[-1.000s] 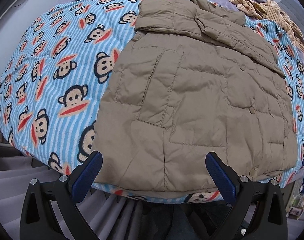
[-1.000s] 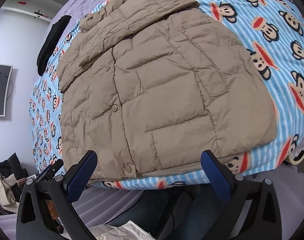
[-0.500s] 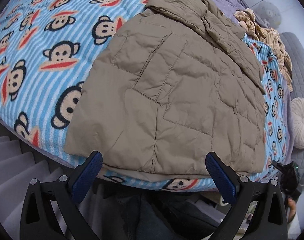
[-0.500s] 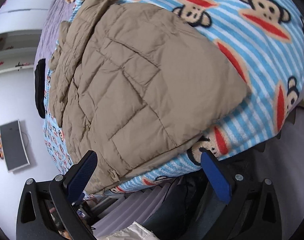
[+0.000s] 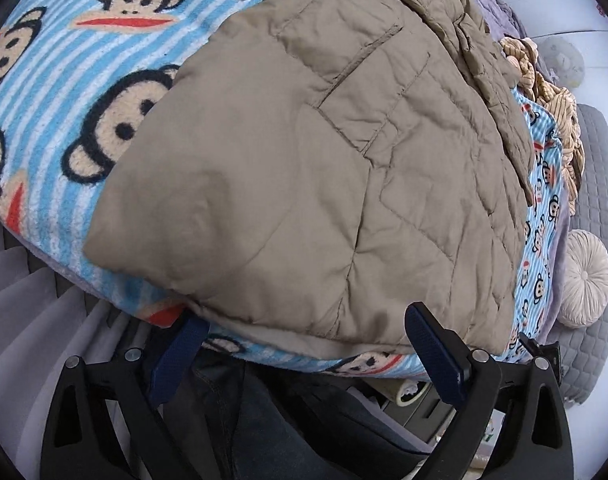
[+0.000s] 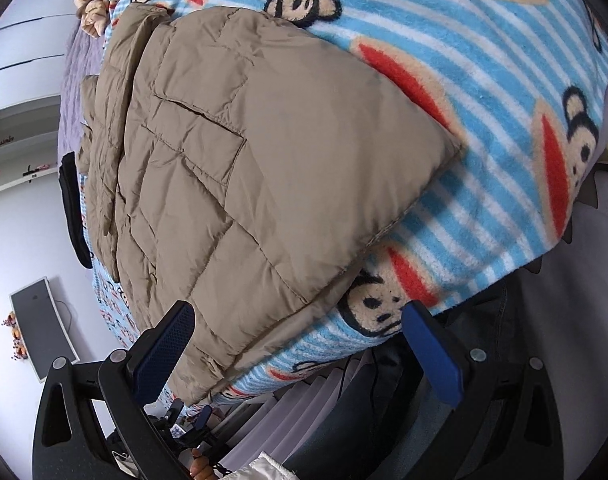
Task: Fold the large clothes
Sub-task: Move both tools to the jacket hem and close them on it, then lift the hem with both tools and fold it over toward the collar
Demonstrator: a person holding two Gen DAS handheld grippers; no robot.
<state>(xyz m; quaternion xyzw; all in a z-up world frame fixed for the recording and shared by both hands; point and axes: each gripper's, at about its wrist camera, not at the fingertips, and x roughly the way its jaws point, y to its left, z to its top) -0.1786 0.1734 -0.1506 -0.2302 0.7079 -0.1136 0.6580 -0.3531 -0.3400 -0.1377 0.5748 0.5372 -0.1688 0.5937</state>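
Broadly, a bed [image 5: 55, 72] fills both views, covered by a blue-and-white striped fleece blanket [image 6: 484, 80] printed with monkey faces. On that blanket lies a large tan quilted jacket [image 5: 304, 184], spread flat with its hem at the near edge of the bed and its collar end toward the far side. A stitched pocket panel shows on its front in both views. In the right wrist view the jacket's near right corner [image 6: 452, 148] rests on the blanket, well inside the blanket's edge, and the hem runs from there down toward the left pad of the tool.

Beyond the jacket in the left wrist view, a heap of tan striped cloth [image 5: 552, 96] lies at the far end of the bed, beside a grey quilted surface [image 5: 596, 184] that carries a round pleated cushion [image 5: 584, 280]. In the right wrist view a black garment [image 6: 71, 208] sits past the jacket's far side, and a dark flat screen [image 6: 39, 328] hangs on the pale wall.

The left tool [image 5: 308, 354] is spread wide, its blue pads either side of the hem and just below it; the left pad sits under the blanket's edge. The right tool [image 6: 299, 354] is likewise spread, its left pad touching or just beside the hem, its right pad by the blanket's edge.
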